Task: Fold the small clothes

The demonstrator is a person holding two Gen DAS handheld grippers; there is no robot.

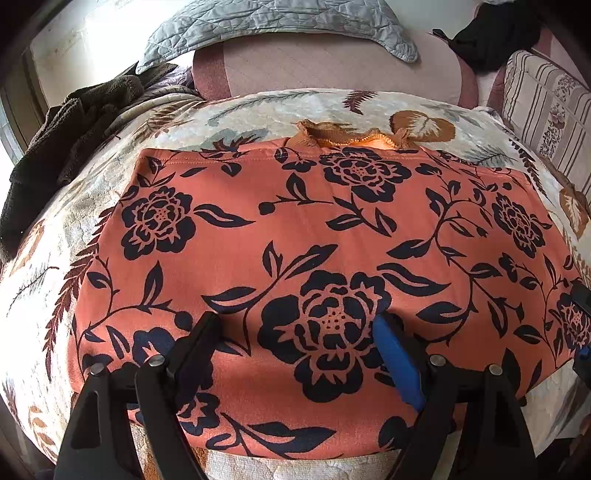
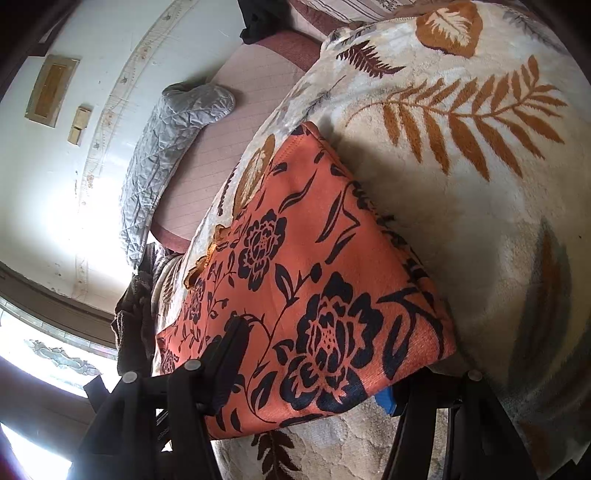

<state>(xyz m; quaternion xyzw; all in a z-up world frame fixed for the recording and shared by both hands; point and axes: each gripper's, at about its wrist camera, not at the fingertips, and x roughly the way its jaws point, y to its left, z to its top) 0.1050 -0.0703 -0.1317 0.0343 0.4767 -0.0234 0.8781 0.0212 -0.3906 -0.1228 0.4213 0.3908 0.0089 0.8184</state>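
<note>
An orange garment with black flowers (image 1: 314, 229) lies folded flat on a cream leaf-print blanket (image 1: 110, 155). A frilly orange edge (image 1: 347, 134) sticks out at its far side. My left gripper (image 1: 299, 325) is open, its black finger (image 1: 199, 339) and blue-padded finger (image 1: 397, 362) resting on the cloth near its front edge. In the right wrist view the same garment (image 2: 295, 280) fills the middle. My right gripper (image 2: 317, 369) is open at the garment's near corner, one finger (image 2: 229, 354) on top, the blue pad (image 2: 386, 400) under the cloth edge.
A grey quilted cover (image 1: 266, 26) and pink mattress (image 1: 325, 70) lie behind. A dark brown towel (image 1: 66, 133) is heaped at left. A striped cushion (image 1: 543, 110) and black cloth (image 1: 491, 37) sit at right. A white wall (image 2: 55, 166) and window are left.
</note>
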